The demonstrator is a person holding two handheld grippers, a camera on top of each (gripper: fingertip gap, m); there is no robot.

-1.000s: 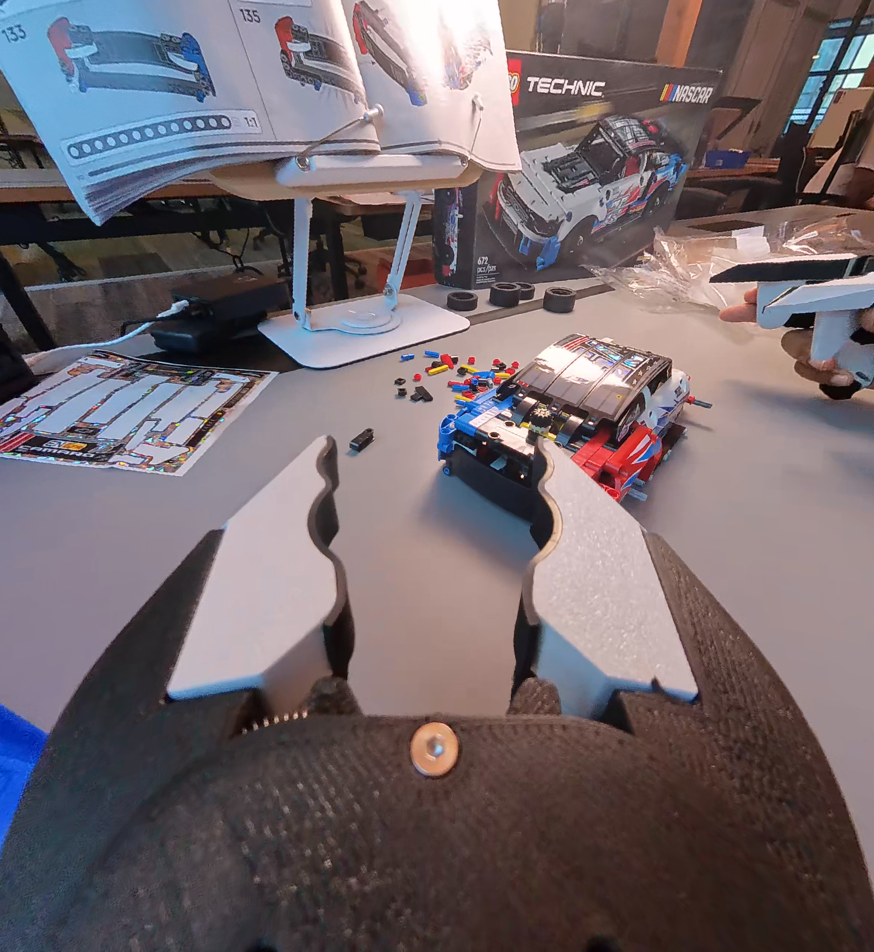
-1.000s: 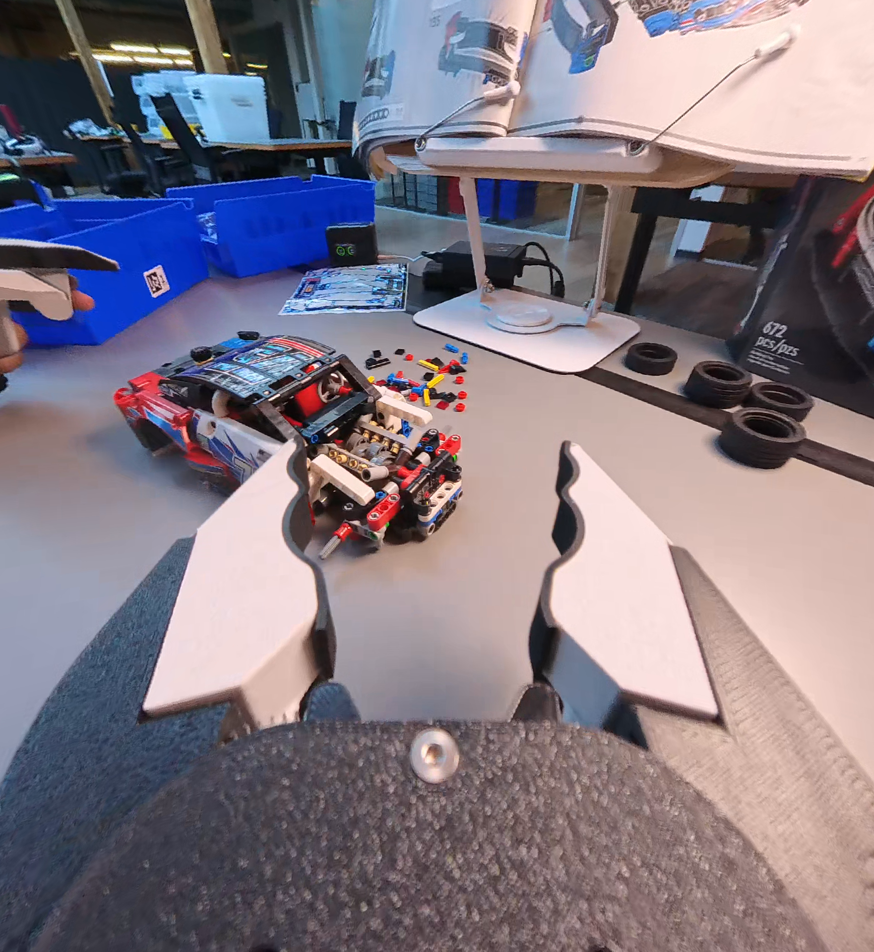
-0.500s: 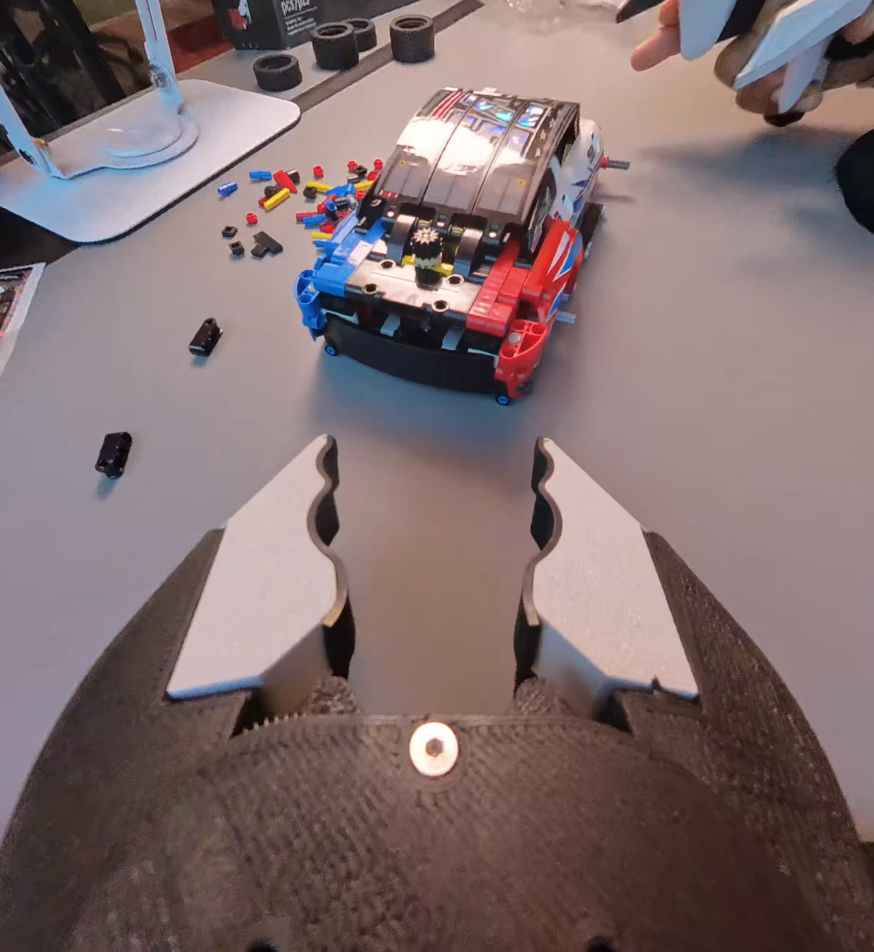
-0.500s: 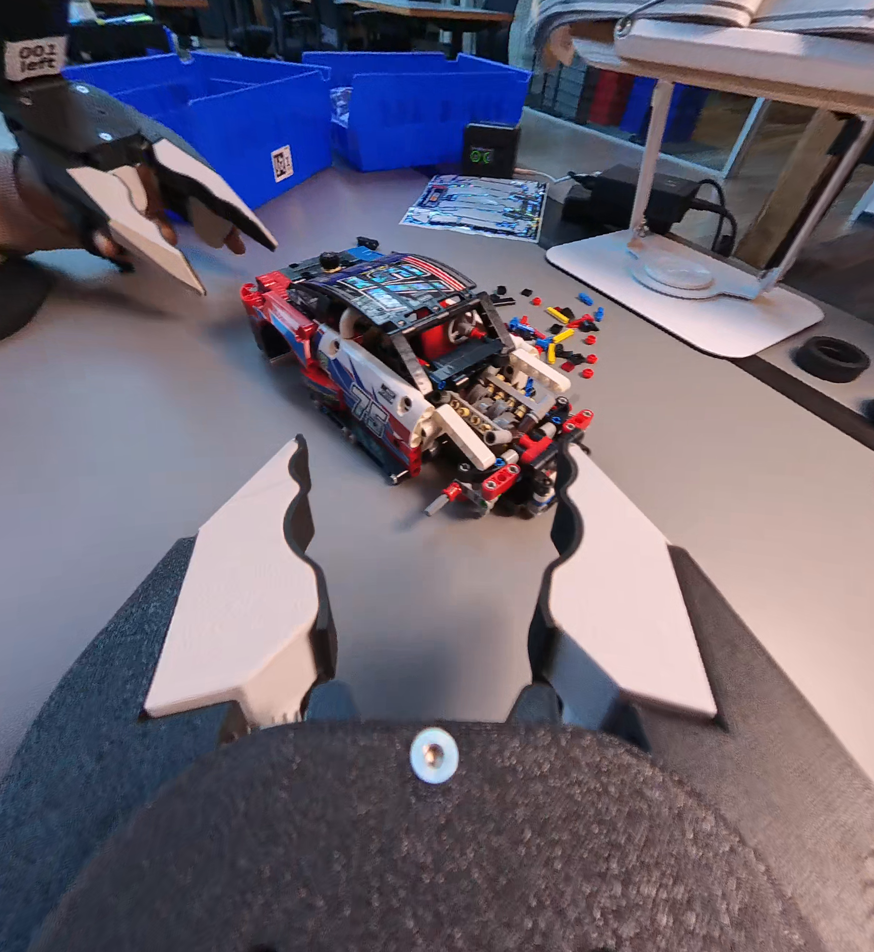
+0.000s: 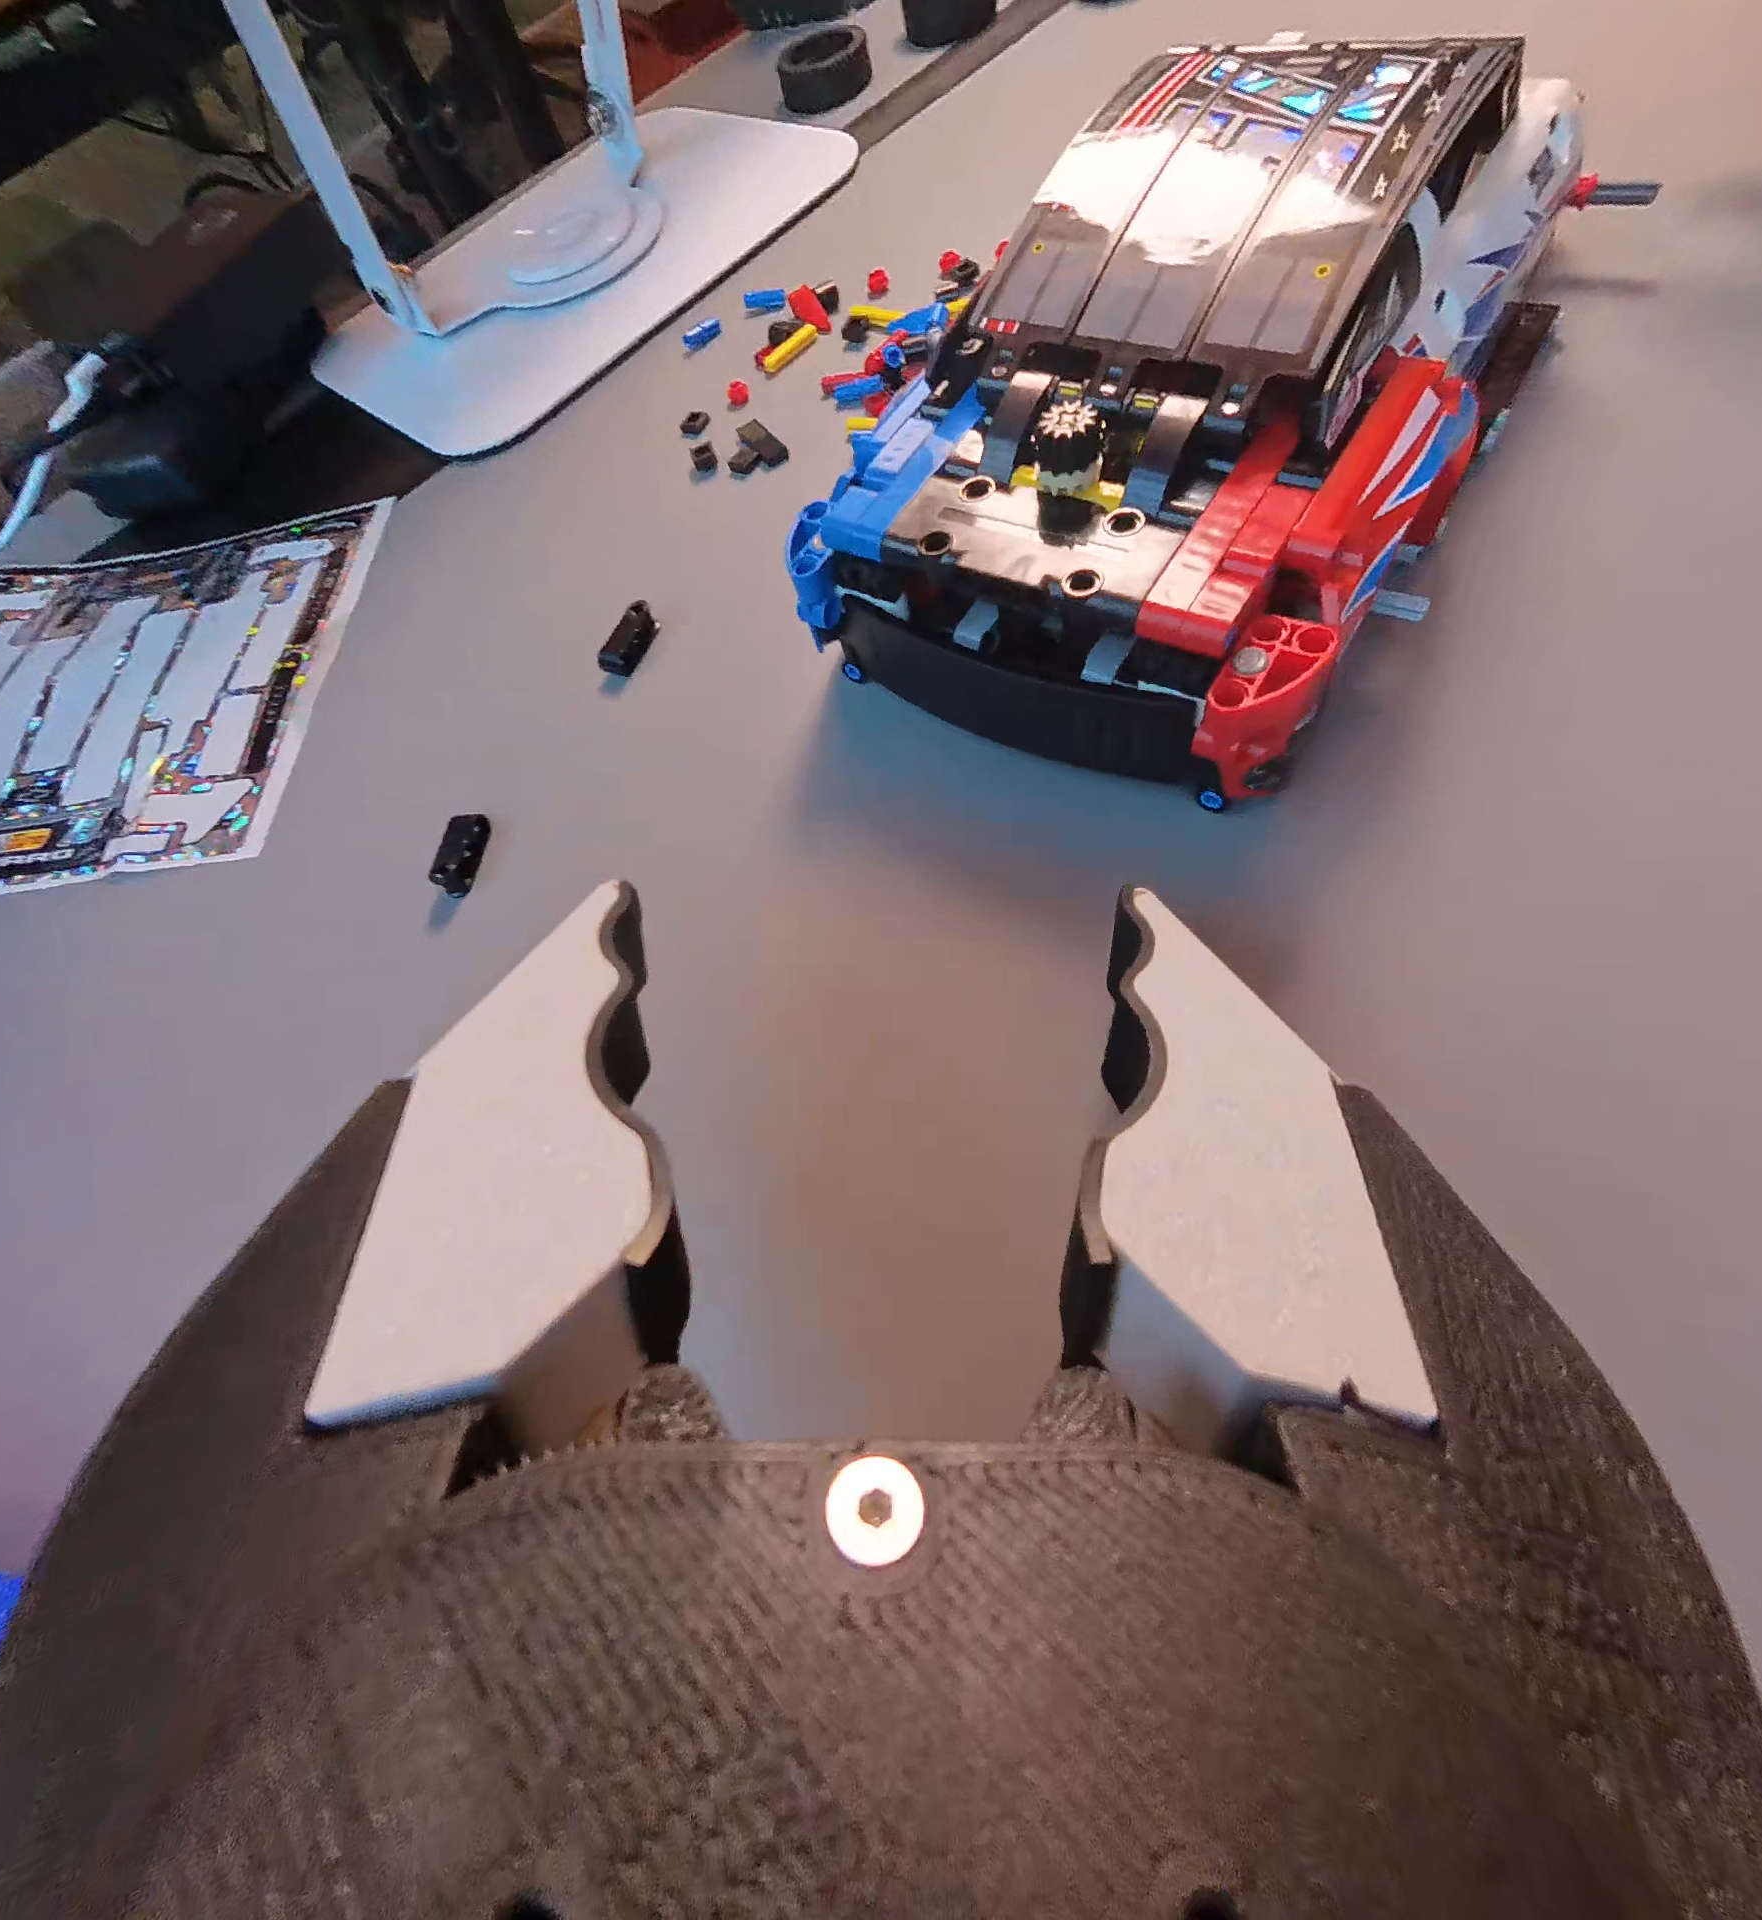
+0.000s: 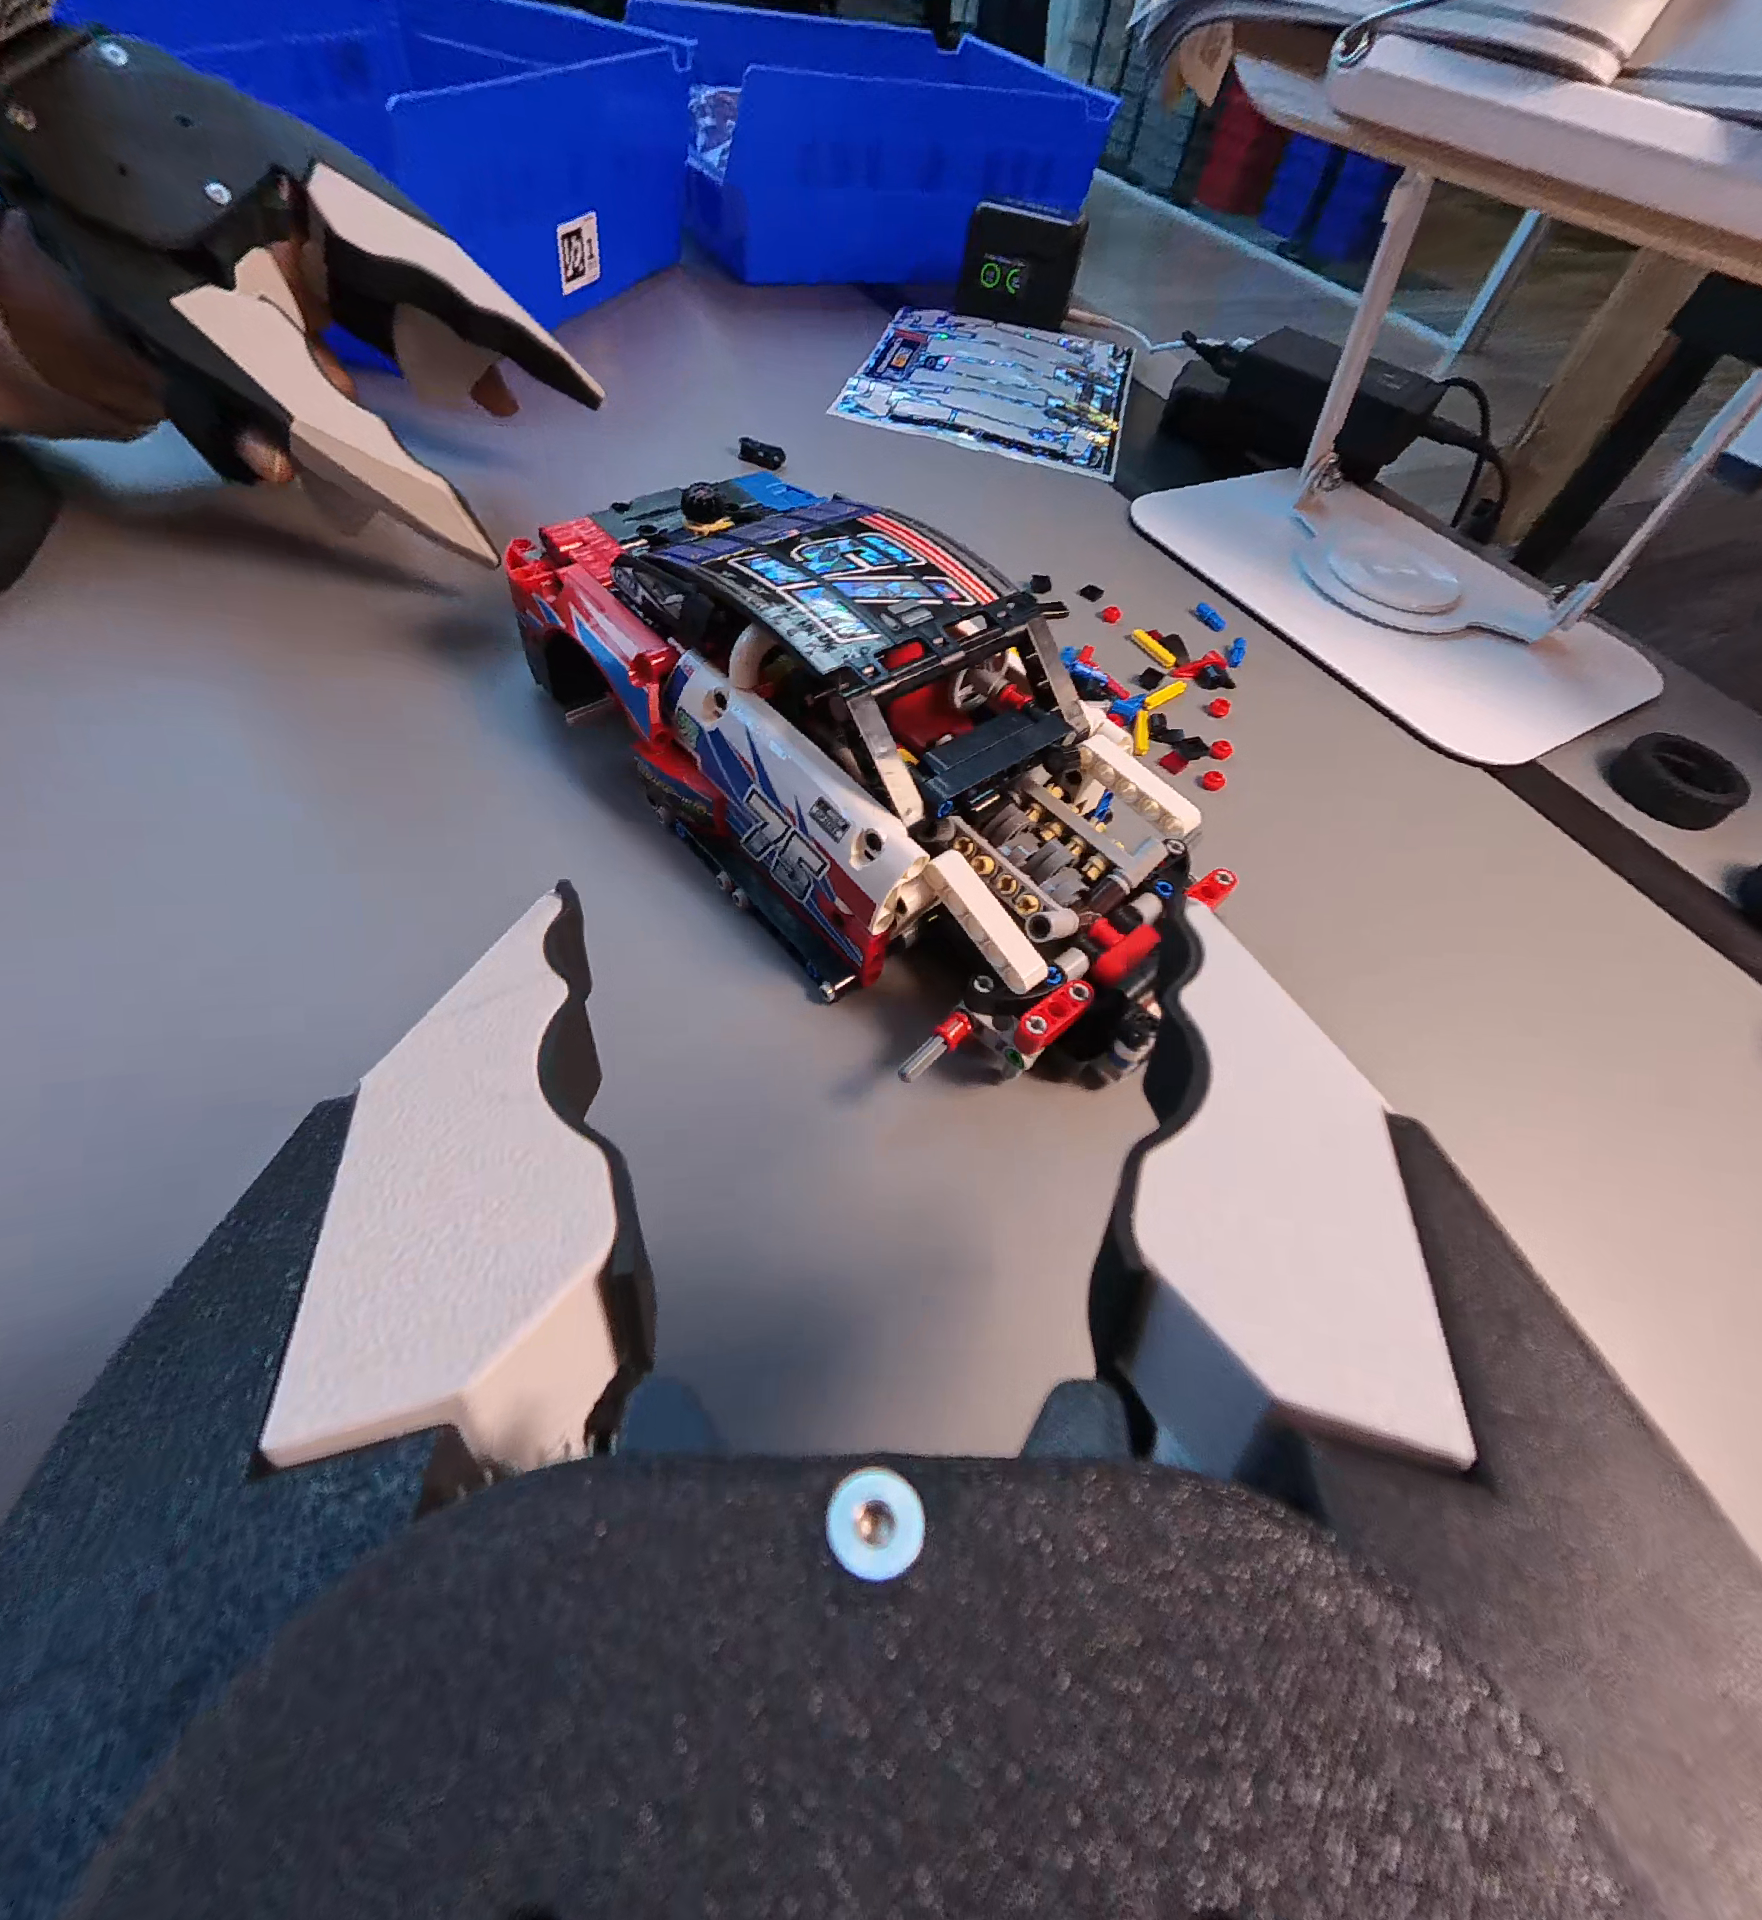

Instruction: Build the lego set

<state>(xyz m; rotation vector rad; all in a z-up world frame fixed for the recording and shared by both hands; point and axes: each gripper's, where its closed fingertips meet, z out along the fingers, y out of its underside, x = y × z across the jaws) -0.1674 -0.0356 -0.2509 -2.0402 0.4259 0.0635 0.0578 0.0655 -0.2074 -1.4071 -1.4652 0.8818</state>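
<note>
A partly built lego race car point(image 5: 1168, 436) stands on the grey table, its black, blue and red rear end toward my left gripper point(image 5: 875, 909), which is open, empty and a short way in front of it. In the right wrist view the car point(image 6: 835, 748) shows its open front with bare engine parts. My right gripper point(image 6: 877, 899) is open and empty, its right fingertip close to the car's front corner. The left gripper also shows in the right wrist view point(image 6: 378, 416), open, near the car's red rear corner. Small loose pieces point(image 5: 815, 332) lie beside the car.
Two black connector pieces point(image 5: 461, 852) point(image 5: 628, 636) lie left of the car. A sticker sheet point(image 5: 118, 707) lies at the left. The white book stand base point(image 5: 596, 270), black tyres point(image 6: 1677, 779), a power brick point(image 6: 1313, 400) and blue bins point(image 6: 856, 156) stand around.
Both grippers have tilted down and moved closer to the car. The left gripper has come up to the car's rear, the right one to its front. Both stayed open.
</note>
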